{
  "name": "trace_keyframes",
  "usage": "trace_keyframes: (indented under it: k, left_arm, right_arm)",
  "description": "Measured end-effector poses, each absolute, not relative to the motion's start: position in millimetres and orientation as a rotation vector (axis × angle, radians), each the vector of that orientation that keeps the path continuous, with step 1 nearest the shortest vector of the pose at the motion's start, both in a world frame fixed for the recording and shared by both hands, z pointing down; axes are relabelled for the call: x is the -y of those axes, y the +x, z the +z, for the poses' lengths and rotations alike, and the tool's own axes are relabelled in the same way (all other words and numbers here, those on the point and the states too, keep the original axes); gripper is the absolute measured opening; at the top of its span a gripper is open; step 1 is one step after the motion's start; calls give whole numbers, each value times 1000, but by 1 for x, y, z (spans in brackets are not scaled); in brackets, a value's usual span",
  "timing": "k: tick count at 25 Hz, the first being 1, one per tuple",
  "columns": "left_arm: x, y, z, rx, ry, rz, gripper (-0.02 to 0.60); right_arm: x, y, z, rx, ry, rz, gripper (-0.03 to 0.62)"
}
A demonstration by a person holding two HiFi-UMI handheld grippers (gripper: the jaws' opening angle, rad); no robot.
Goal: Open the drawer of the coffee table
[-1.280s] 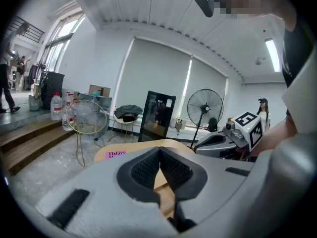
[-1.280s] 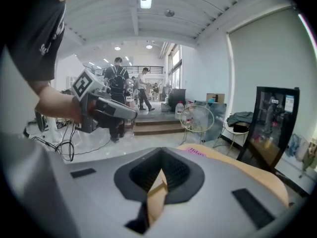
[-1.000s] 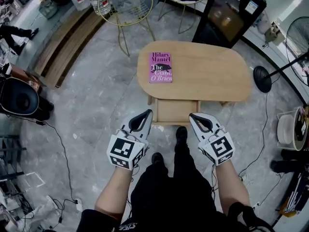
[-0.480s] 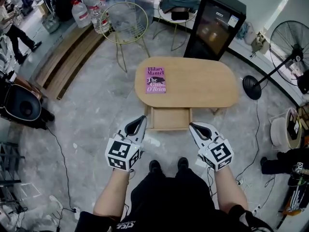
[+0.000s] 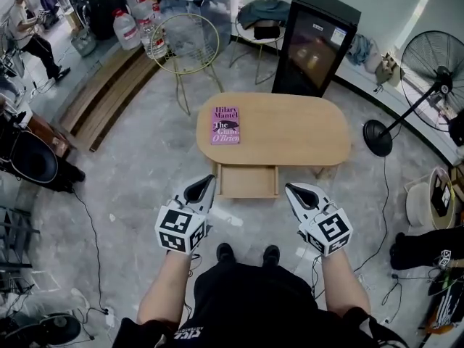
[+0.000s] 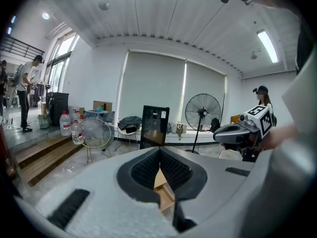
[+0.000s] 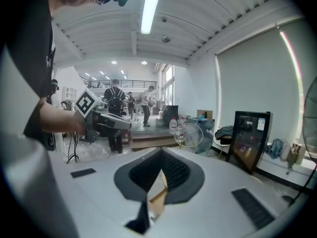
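Note:
The oval wooden coffee table (image 5: 304,133) stands ahead of me on the stone floor. Its drawer (image 5: 249,181) is pulled out toward me, and its inside shows nothing in it. My left gripper (image 5: 209,180) hangs shut and holding nothing, short of the drawer's left front corner. My right gripper (image 5: 291,189) is shut too, off the drawer's right front corner, touching nothing. In the left gripper view the jaws (image 6: 159,158) meet with only the wooden table (image 6: 163,190) behind them. The right gripper view shows the same closed jaws (image 7: 161,163).
A pink book (image 5: 225,125) lies on the table's left end. Behind the table are a black cabinet (image 5: 314,43), a wire-frame chair (image 5: 183,42) and water bottles (image 5: 126,27). A standing fan (image 5: 433,67) is at right. Cables trail on the floor. A person (image 5: 32,29) stands far left.
Both grippers have drawn back and risen away from the drawer front, staying shut. The table and open drawer now sit farther off in the head view.

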State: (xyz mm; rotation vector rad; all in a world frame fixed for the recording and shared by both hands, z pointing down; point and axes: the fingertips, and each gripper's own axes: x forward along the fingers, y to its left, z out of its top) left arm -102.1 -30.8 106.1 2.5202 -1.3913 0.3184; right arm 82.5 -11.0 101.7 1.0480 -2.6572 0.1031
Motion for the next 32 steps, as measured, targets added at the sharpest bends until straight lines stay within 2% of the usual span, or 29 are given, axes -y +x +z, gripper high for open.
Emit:
trace_keyframes:
  k: [9, 19, 25, 32]
  left_arm:
    - [13, -26, 79, 1506, 2510, 320, 11]
    - [-2, 30, 57, 1572, 2502, 269, 9]
    - [1, 19, 27, 1578, 2556, 305, 10]
    - [13, -33, -5, 1676, 2547, 259, 11]
  right_arm:
    - [3, 185, 72, 2756, 1079, 112, 5]
    - [-5, 234, 49, 2821, 1020, 74, 3]
    - [2, 226, 21, 2863, 1015, -3, 3]
    - [15, 192, -16, 2918, 1044, -55, 3]
